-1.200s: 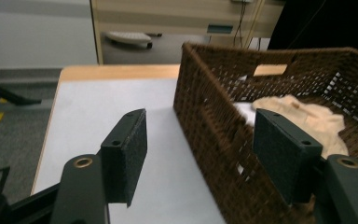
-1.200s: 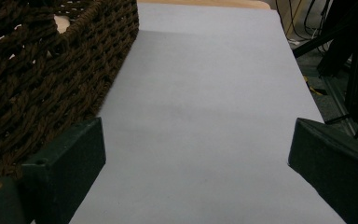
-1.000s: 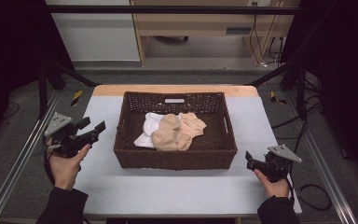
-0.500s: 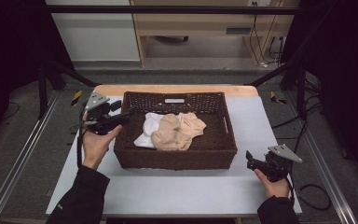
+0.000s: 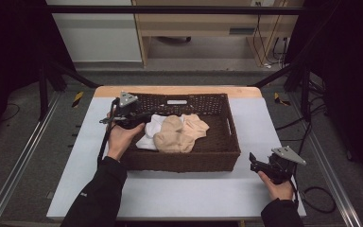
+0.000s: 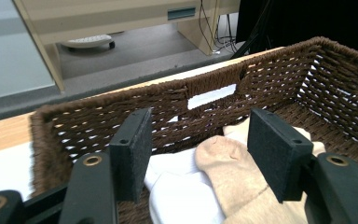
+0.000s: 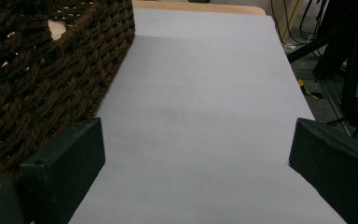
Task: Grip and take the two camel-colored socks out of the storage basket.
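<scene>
A dark brown wicker basket point(image 5: 179, 163) stands mid-table, holding a beige sock point(image 5: 182, 135) and a white sock point(image 5: 153, 132). My left gripper point(image 5: 144, 116) hangs over the basket's left rim, pointing in at the socks. In the left gripper view its jaws point(image 6: 200, 154) stand wide apart above the white sock point(image 6: 177, 186) and beige sock point(image 6: 223, 172); they have just been closing a little and touch neither. My right gripper point(image 5: 255, 161) rests open on the table, right of the basket, with bare table between its jaws point(image 7: 196, 172).
The basket wall point(image 7: 51, 70) stands close on the left in the right gripper view. The white tabletop point(image 5: 194, 194) has free room in front of and beside the basket. Metal rails run along both table sides. Cupboards stand on the floor beyond.
My left gripper has travelled from the table's left side rightward, up to and over the basket's left rim. The right gripper has stayed put.
</scene>
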Action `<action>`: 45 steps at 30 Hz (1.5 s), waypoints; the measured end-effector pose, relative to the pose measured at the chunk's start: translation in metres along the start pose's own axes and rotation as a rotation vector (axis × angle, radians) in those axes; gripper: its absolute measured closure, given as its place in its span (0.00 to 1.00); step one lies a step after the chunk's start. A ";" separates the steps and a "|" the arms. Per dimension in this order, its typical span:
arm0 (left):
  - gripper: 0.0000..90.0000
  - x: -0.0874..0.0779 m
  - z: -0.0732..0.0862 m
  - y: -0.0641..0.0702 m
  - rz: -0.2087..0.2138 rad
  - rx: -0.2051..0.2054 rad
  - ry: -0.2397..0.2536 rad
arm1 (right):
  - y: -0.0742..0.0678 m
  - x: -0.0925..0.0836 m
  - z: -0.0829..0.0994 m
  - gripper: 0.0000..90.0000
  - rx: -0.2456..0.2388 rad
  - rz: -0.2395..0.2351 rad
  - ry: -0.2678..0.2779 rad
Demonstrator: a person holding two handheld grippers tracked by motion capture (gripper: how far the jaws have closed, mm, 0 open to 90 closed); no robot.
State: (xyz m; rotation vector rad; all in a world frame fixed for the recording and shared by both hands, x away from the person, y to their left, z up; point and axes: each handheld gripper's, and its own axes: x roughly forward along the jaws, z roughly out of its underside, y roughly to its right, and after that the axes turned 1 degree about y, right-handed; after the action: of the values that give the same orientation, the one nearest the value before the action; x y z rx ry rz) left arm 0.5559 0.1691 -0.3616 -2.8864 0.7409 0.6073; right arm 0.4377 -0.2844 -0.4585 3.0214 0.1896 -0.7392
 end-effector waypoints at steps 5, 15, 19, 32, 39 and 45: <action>0.45 0.014 0.017 0.001 0.027 0.012 -0.052 | 0.000 0.001 0.000 0.05 -0.004 0.017 -0.002; 0.52 0.025 0.038 0.000 0.044 -0.001 -0.168 | 0.000 0.001 0.000 0.05 -0.001 0.018 -0.008; 0.52 0.027 0.042 0.004 0.049 0.007 -0.194 | 0.000 0.002 0.001 0.05 -0.006 0.018 -0.009; 0.36 0.039 0.049 0.008 0.080 0.041 -0.276 | 0.000 0.002 0.001 0.05 -0.009 0.020 -0.011; 0.31 0.046 0.054 0.011 0.092 0.079 -0.342 | 0.000 0.003 0.001 0.05 -0.012 0.018 -0.013; 0.39 0.051 0.055 0.012 0.099 0.095 -0.388 | 0.000 0.003 0.001 0.05 -0.010 0.020 -0.013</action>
State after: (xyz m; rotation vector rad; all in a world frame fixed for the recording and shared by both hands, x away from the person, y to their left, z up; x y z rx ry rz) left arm 0.5715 0.1468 -0.4326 -2.5412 0.8270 1.0706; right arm 0.4398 -0.2842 -0.4607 3.0041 0.1621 -0.7543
